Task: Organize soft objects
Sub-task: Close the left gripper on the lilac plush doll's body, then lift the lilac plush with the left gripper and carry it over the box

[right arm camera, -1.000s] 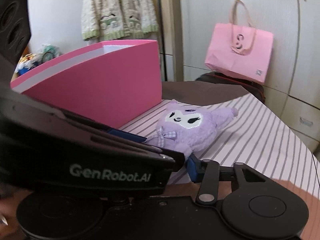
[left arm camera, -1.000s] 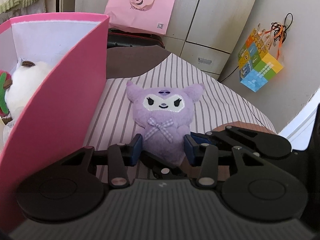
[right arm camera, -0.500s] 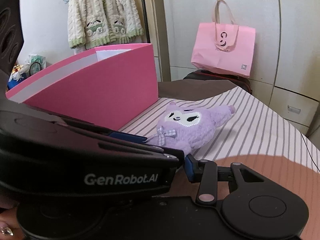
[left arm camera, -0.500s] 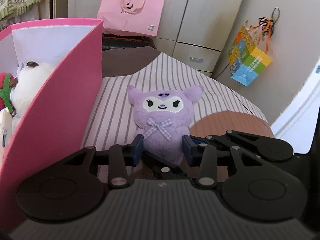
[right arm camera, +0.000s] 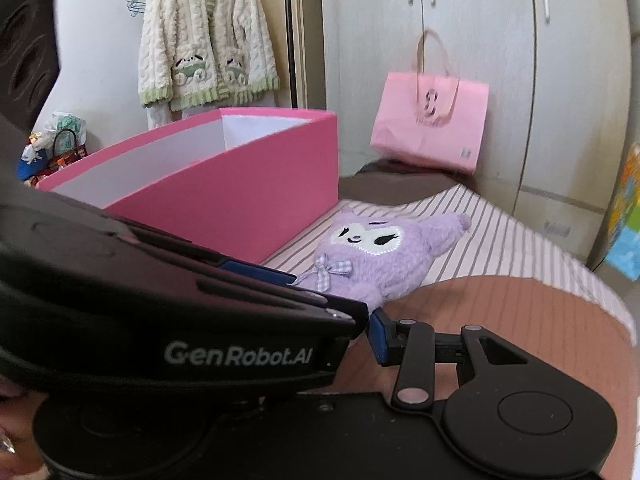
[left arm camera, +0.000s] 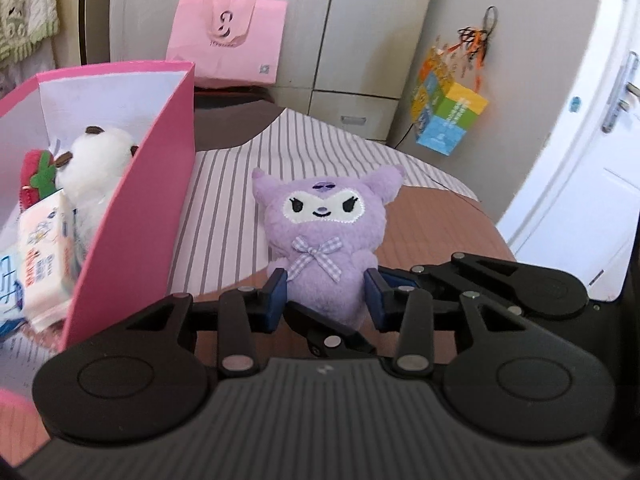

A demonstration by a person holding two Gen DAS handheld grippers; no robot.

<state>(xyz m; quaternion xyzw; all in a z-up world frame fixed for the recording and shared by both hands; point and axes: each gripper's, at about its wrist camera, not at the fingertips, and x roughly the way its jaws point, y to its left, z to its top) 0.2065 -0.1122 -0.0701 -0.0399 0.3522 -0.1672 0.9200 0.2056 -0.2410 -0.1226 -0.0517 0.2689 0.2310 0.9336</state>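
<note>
A purple plush [left arm camera: 324,224] with a white face and a checked bow hangs just above the striped bed. My left gripper [left arm camera: 326,298] is shut on its lower body, a blue pad on each side. My right gripper [right arm camera: 360,320] comes in from the right and grips the same bottom end. Its right pad [right arm camera: 378,336] touches the plush [right arm camera: 372,256], and its left finger is hidden behind the left gripper's housing. To the left stands the open pink box [left arm camera: 132,216] [right arm camera: 240,200], holding a white plush [left arm camera: 96,160], a red strawberry plush [left arm camera: 34,172] and a tissue pack [left arm camera: 44,248].
The bed has a striped sheet [left arm camera: 224,208] and brown patches. A pink paper bag [left arm camera: 226,40] leans on the cupboards behind it. A colourful carton [left arm camera: 448,120] hangs on the right wall, beside a white door. A cream cardigan [right arm camera: 208,48] hangs at the back left.
Both grippers have moved together with the purple plush held between them, slightly up and across the bed. The pink box now sits lower in view and shows more of its inside.
</note>
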